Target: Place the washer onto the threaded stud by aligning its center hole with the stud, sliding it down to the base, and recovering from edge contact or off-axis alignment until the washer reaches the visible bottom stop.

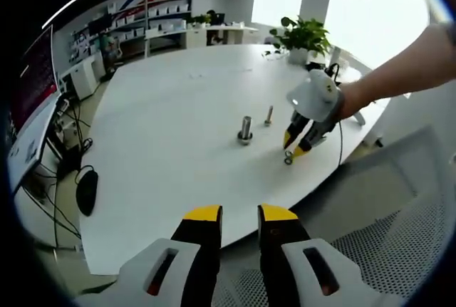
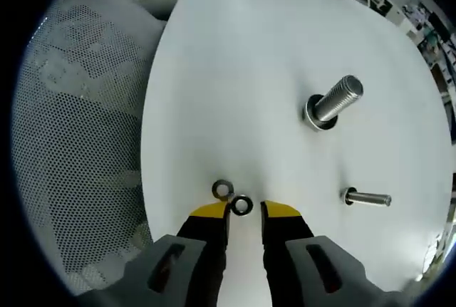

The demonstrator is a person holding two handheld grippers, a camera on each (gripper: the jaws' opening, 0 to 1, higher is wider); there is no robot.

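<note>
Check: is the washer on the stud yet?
Not yet. The washer lies flat on the table between the right gripper's open jaws, apart from the stud.

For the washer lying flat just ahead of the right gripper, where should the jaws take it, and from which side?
Judging from the right gripper view, the washer lies flat on the table, so pinch across its outer rim from above with the right gripper, one jaw on each side, keeping clear of the second ring beside it.

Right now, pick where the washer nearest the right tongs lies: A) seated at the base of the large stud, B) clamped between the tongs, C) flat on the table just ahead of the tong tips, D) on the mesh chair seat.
C: the washer lies flat on the white table just ahead of the right tongs, far from the large stud.
</note>
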